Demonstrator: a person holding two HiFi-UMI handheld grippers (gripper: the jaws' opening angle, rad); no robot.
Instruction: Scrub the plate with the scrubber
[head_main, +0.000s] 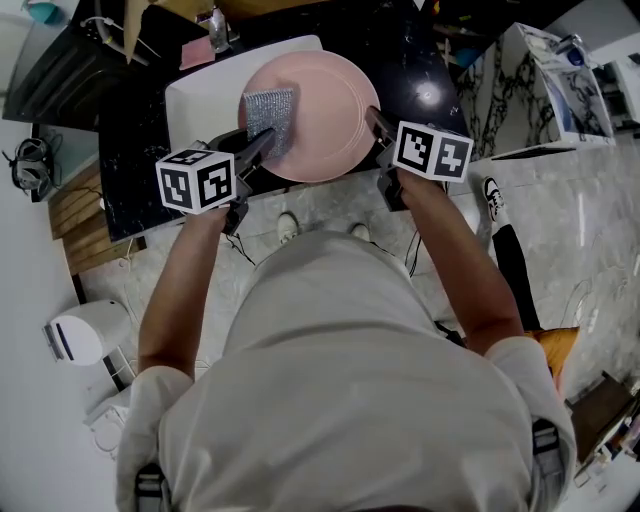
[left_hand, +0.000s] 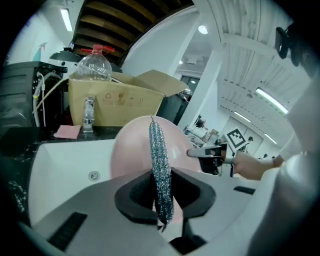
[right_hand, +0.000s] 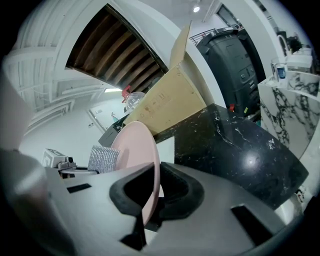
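Two grippers are engaged, and I record each as loaded.

Left gripper (left_hand: 162, 192): its jaws are pinched together on the lower end of the scrubber (left_hand: 160, 165), a silver mesh pad seen edge-on in the left gripper view. From the head view, I read the scrubber (head_main: 270, 115) lying flat against the left part of the plate's face, with the left gripper (head_main: 262, 147) reaching in from the near-left side.

Right gripper (right_hand: 150, 192): its jaws are clamped on the rim of the plate (right_hand: 137, 150), which stands edge-on between the dark pads in the right gripper view. The head view places the right gripper (head_main: 377, 122) at the plate's right edge.

Plate (head_main: 320, 105): pink, round, held tilted above the white sink (head_main: 195, 95), not resting on it as far as I can tell. The sink is set in a black marbled counter (head_main: 430, 60).

Surroundings, from the left gripper view: an open cardboard box (left_hand: 115, 100) stands behind the sink, with a clear plastic bottle (left_hand: 95, 65) showing above it. A pink cloth (left_hand: 67, 131) lies on the counter just beside the tap (left_hand: 88, 114). The right gripper (left_hand: 205, 152) shows at the far side of the plate (left_hand: 132, 150).
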